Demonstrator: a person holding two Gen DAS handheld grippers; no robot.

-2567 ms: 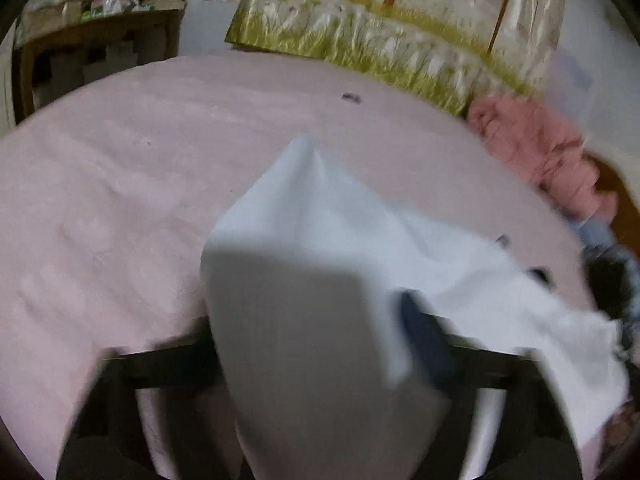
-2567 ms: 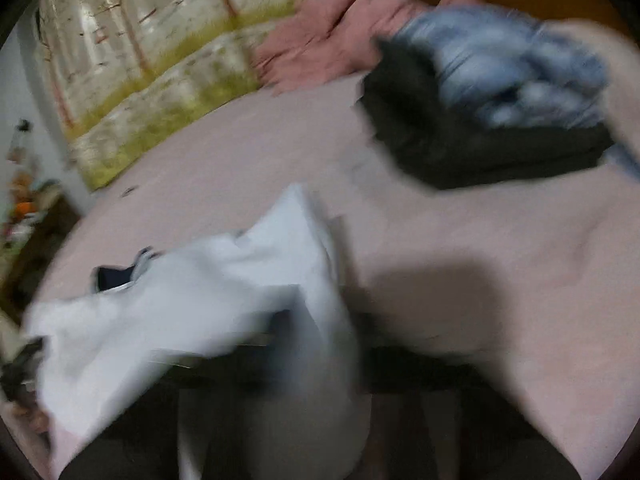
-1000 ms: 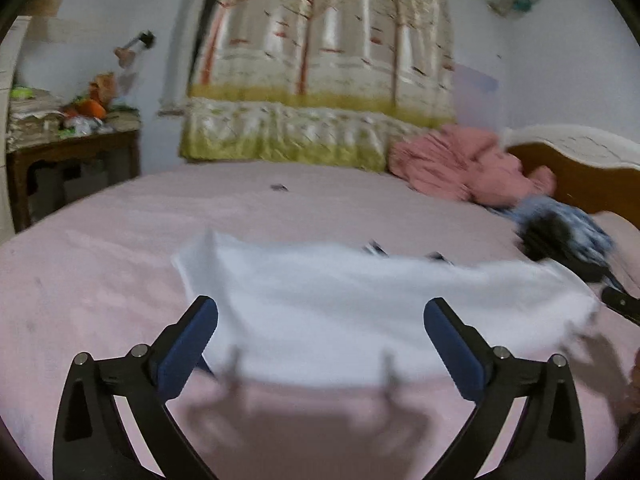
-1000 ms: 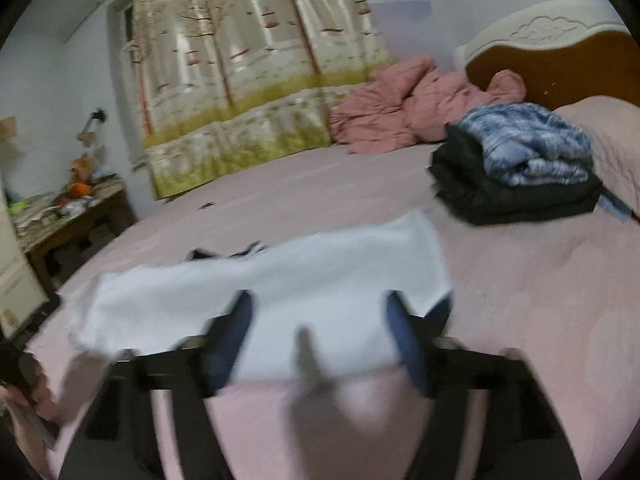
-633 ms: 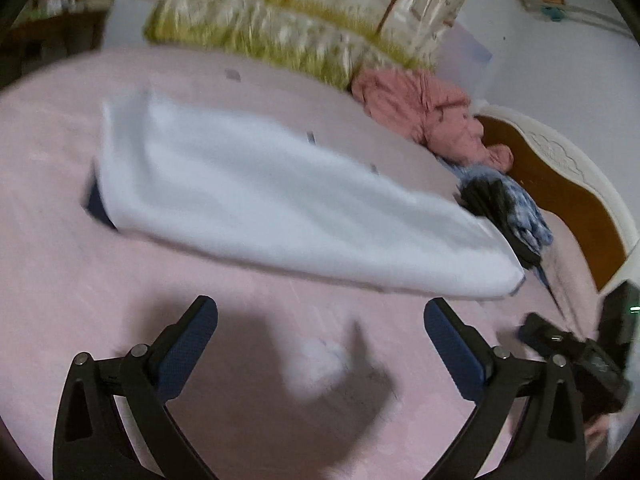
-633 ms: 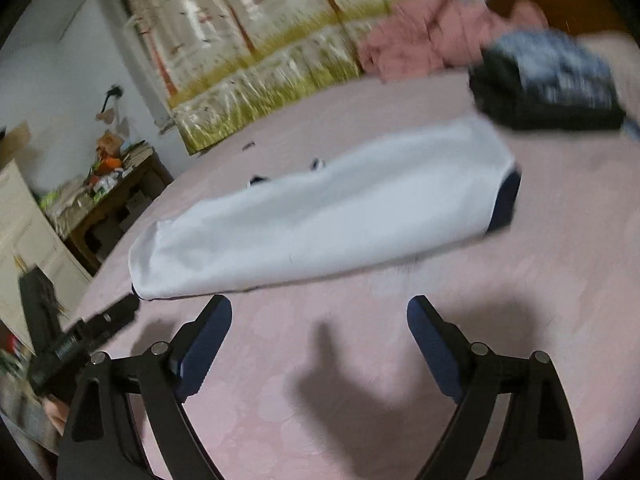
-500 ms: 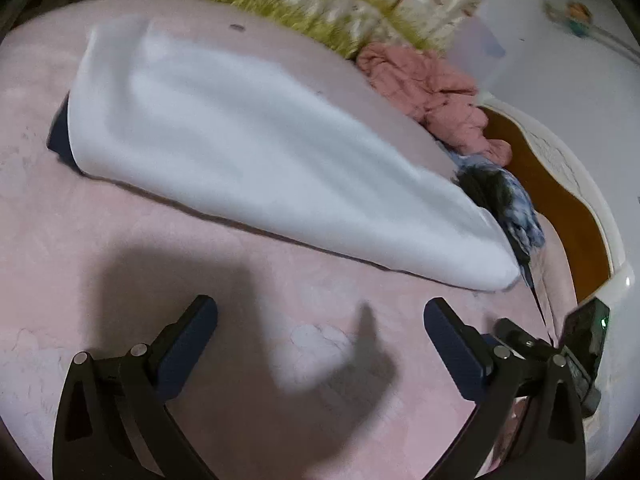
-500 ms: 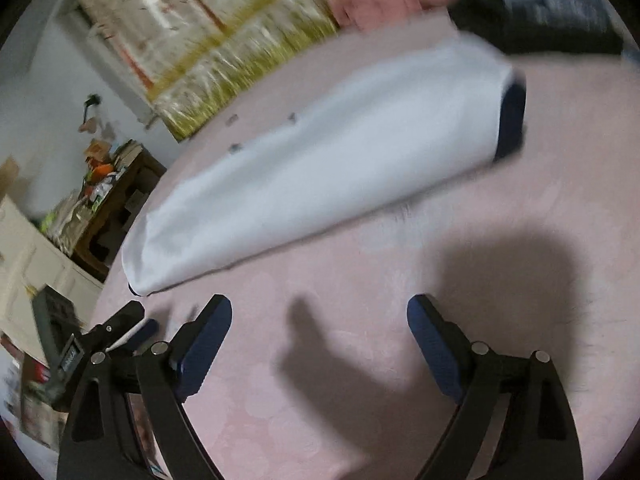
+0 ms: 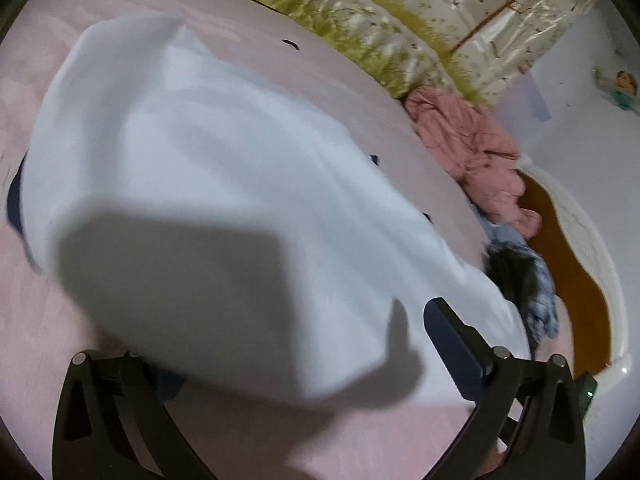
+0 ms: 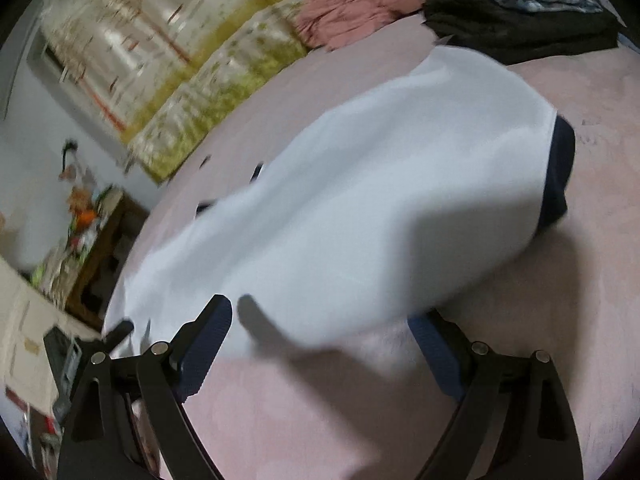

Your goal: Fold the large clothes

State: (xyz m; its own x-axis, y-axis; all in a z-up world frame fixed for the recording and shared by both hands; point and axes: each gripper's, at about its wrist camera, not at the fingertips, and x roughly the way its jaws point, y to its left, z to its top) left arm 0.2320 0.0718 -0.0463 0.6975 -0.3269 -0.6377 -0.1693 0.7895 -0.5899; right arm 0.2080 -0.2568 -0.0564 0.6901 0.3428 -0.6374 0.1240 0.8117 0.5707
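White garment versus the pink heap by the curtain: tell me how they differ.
The white garment lies spread out long and fairly flat; the pink heap is crumpled into a mound. The white garment has dark navy trim at its end, the pink heap looks one colour. The white garment sits just ahead of both open grippers, the pink heap lies far off. Both rest on the pink bed.

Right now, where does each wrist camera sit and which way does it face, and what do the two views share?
Left wrist: on the left gripper, low over the pink bed, looking along the white garment toward the headboard; both open fingers show, the left one partly under cloth.
Right wrist: on the right gripper, looking across the garment's other end toward the curtain; open fingers show.
Shared: garment, bed, curtain, pink bundle, folded dark pile.
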